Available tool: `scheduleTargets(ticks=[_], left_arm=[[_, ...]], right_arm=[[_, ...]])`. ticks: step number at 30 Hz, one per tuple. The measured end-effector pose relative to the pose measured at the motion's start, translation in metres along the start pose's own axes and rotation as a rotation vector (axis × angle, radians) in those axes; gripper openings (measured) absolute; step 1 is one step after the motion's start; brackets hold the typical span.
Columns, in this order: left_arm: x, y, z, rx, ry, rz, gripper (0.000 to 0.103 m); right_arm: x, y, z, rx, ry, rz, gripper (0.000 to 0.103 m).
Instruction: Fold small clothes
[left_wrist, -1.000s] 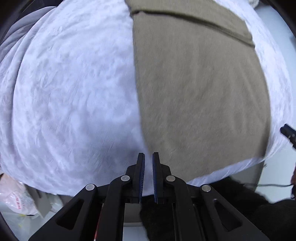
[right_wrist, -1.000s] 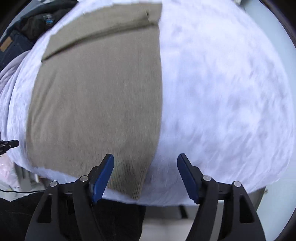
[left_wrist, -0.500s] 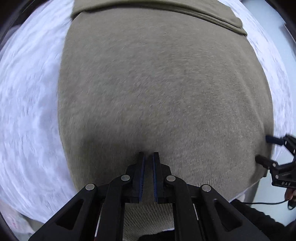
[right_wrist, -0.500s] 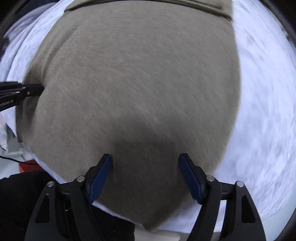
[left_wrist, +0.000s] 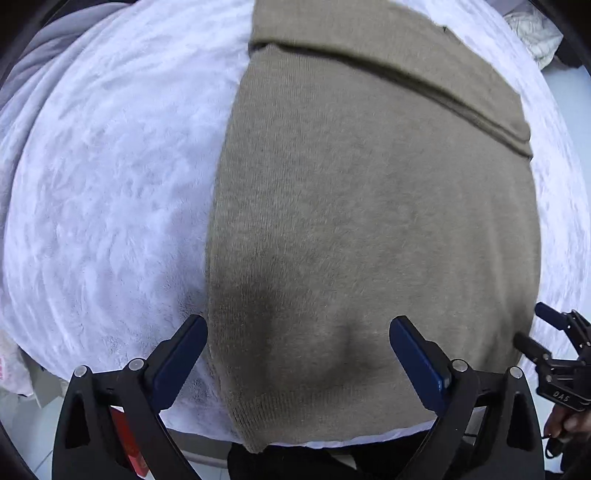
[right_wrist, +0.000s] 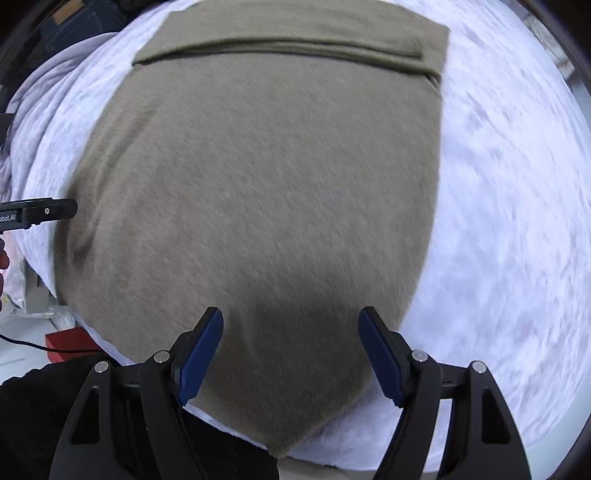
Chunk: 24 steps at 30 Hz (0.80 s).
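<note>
An olive-brown knit garment (left_wrist: 369, 206) lies flat on a white fleece blanket (left_wrist: 110, 177), with a folded band along its far end. It also fills the right wrist view (right_wrist: 266, 192). My left gripper (left_wrist: 298, 343) is open and empty, just above the garment's near left part. My right gripper (right_wrist: 290, 332) is open and empty above the garment's near right part. The right gripper also shows at the right edge of the left wrist view (left_wrist: 543, 332). The left gripper's fingertip (right_wrist: 55, 210) shows at the garment's left edge.
The blanket (right_wrist: 509, 221) covers a raised surface that ends close to me. A grey cloth (left_wrist: 40, 62) lies at the far left, dark clothes (right_wrist: 70, 22) beyond it. A red box (right_wrist: 70, 341) and a cable sit on the floor below.
My left gripper was shut and has opened wide. It has shifted so the garment's left edge sits at its left finger. My right gripper has stayed open over the garment.
</note>
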<state>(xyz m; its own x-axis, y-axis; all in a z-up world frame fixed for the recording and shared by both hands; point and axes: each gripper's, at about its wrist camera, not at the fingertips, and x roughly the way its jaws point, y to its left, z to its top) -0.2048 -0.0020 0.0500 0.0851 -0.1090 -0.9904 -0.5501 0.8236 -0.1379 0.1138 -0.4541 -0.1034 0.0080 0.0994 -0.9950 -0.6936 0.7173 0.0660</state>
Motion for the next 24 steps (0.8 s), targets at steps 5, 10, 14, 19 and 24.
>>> scheduleTargets(ticks=[5,10,14,19,24], left_arm=[[0.009,-0.03,0.017,0.08,0.006,0.019,0.1],[0.052,-0.022,-0.011,0.155,0.135,0.127,0.102],[0.02,-0.01,-0.028,0.179,0.115,0.162,0.102],[-0.032,0.004,0.017,0.06,0.023,0.106,0.102],[-0.04,0.028,0.049,-0.068,0.016,0.004,0.102]], right_arm=[[0.015,0.014,0.031,-0.055,0.003,0.025,0.078],[0.03,-0.001,0.014,-0.117,0.04,-0.01,0.078],[0.017,-0.033,-0.018,-0.06,0.071,0.027,0.078],[-0.033,-0.101,-0.009,0.139,-0.052,0.091,0.079],[-0.06,-0.172,0.031,0.156,-0.079,0.043,0.079]])
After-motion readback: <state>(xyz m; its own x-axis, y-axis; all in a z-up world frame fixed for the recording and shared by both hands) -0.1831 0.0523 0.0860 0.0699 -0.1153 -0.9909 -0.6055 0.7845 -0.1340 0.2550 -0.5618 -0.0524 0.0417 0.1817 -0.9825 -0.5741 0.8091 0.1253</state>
